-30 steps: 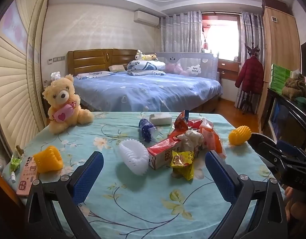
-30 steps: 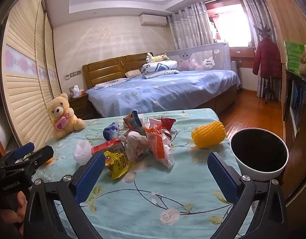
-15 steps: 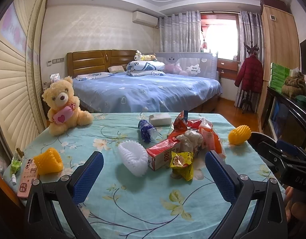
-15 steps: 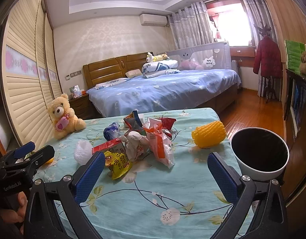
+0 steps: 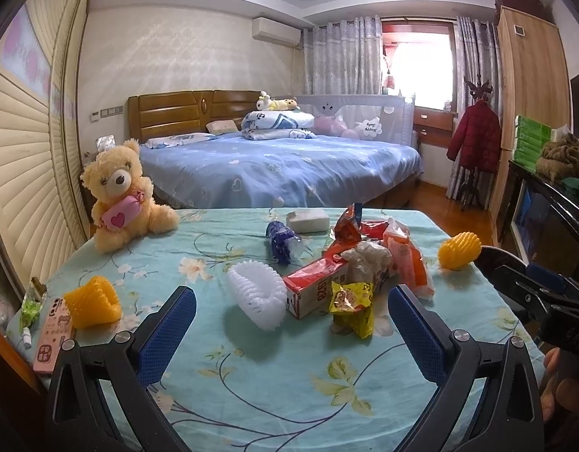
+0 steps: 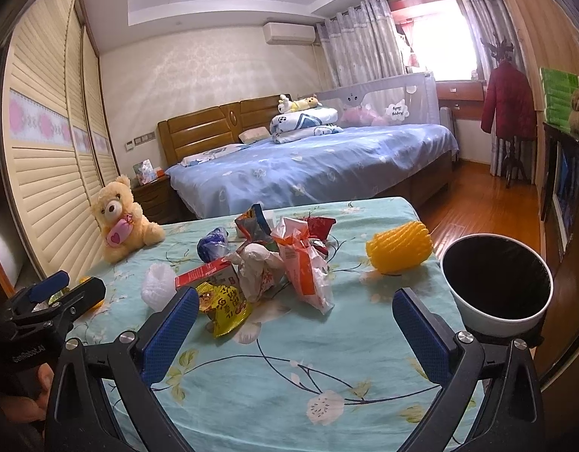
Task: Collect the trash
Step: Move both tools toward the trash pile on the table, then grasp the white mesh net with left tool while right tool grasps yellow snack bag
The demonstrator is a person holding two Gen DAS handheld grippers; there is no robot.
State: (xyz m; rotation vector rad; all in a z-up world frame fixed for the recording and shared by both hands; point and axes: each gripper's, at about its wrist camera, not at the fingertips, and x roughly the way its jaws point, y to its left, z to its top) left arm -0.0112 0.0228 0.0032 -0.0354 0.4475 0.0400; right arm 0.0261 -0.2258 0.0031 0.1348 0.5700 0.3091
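A heap of trash lies mid-table: a red carton (image 5: pixel 314 293) (image 6: pixel 206 273), a yellow wrapper (image 5: pixel 351 307) (image 6: pixel 223 303), crumpled white paper (image 5: pixel 366 260) (image 6: pixel 257 269), an orange-white bag (image 5: pixel 408 263) (image 6: pixel 304 267), a blue wrapper (image 5: pixel 280 241) (image 6: pixel 212 243), and a white foam net (image 5: pixel 257 293) (image 6: pixel 157 288). My left gripper (image 5: pixel 291 333) is open and empty, short of the heap. My right gripper (image 6: pixel 295 333) is open and empty near the front edge. A white bin with a black liner (image 6: pixel 496 288) stands off the table's right edge.
A teddy bear (image 5: pixel 120 196) (image 6: pixel 120 218) sits at the far left corner. Yellow foam nets lie at the left (image 5: pixel 93 301) and right (image 5: pixel 459 250) (image 6: pixel 398 248). A pink box (image 5: pixel 52 333) lies on the left edge. A bed (image 5: pixel 282 165) is behind the table (image 5: pixel 289 388).
Both views have shifted only slightly. Both grippers stay open and nothing on the table has moved.
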